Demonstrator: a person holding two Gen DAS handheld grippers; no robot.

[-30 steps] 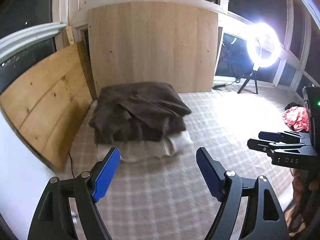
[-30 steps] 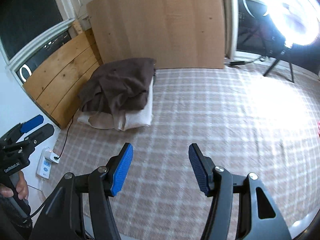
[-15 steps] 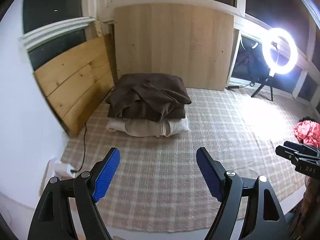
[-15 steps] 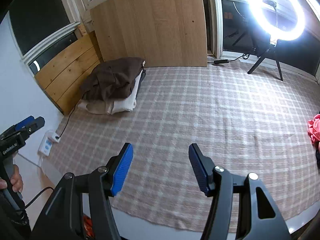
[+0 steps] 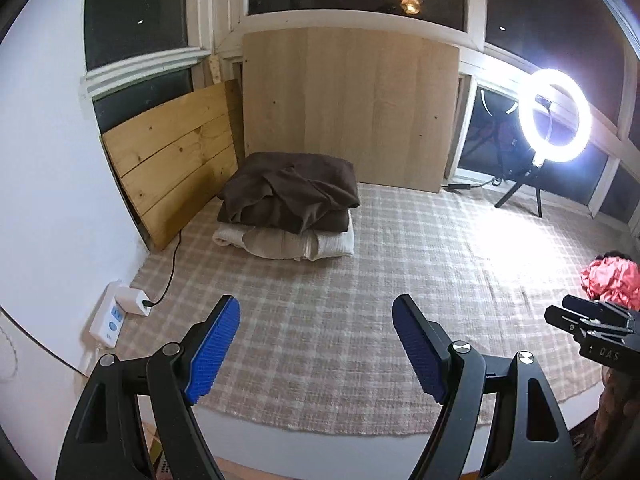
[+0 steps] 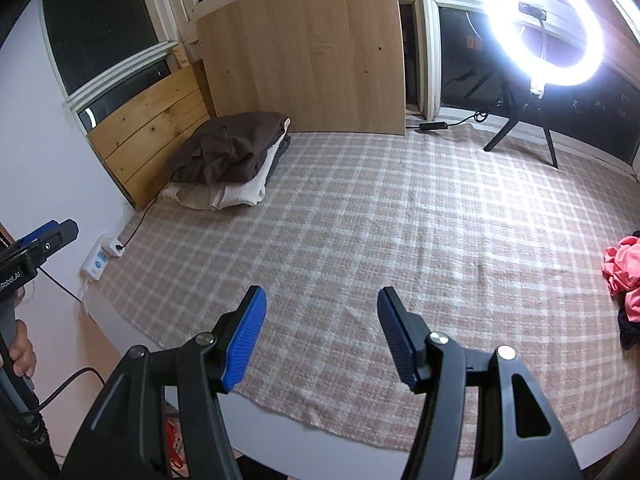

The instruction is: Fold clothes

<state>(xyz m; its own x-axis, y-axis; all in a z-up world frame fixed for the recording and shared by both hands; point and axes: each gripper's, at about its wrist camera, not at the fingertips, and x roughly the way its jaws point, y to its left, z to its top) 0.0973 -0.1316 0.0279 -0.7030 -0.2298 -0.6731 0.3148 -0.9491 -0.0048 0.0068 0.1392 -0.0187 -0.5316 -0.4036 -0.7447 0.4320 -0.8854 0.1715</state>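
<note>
A stack of folded clothes sits in the far left corner: a brown garment (image 5: 290,196) (image 6: 224,150) on top of a cream one (image 5: 288,242) (image 6: 236,194). A crumpled pink garment (image 5: 610,278) (image 6: 622,266) lies at the right edge of the checked blanket (image 5: 360,300) (image 6: 380,240). My left gripper (image 5: 316,344) is open and empty above the blanket's near edge. My right gripper (image 6: 320,332) is open and empty too, with nothing between its blue pads. Each gripper shows at the side of the other's view: the right one (image 5: 592,328), the left one (image 6: 36,248) with a hand below it.
Wooden boards (image 5: 344,108) (image 5: 172,160) lean against the windows behind the stack. A lit ring light on a tripod (image 5: 554,116) (image 6: 544,20) stands at the back right. A white power strip with a charger and cable (image 5: 120,312) (image 6: 102,256) lies by the left wall.
Both grippers have pulled back from the brown and cream stack, which now looks smaller and farther. The blanket's near edge and the power strip have come into view. The jaws keep their widths.
</note>
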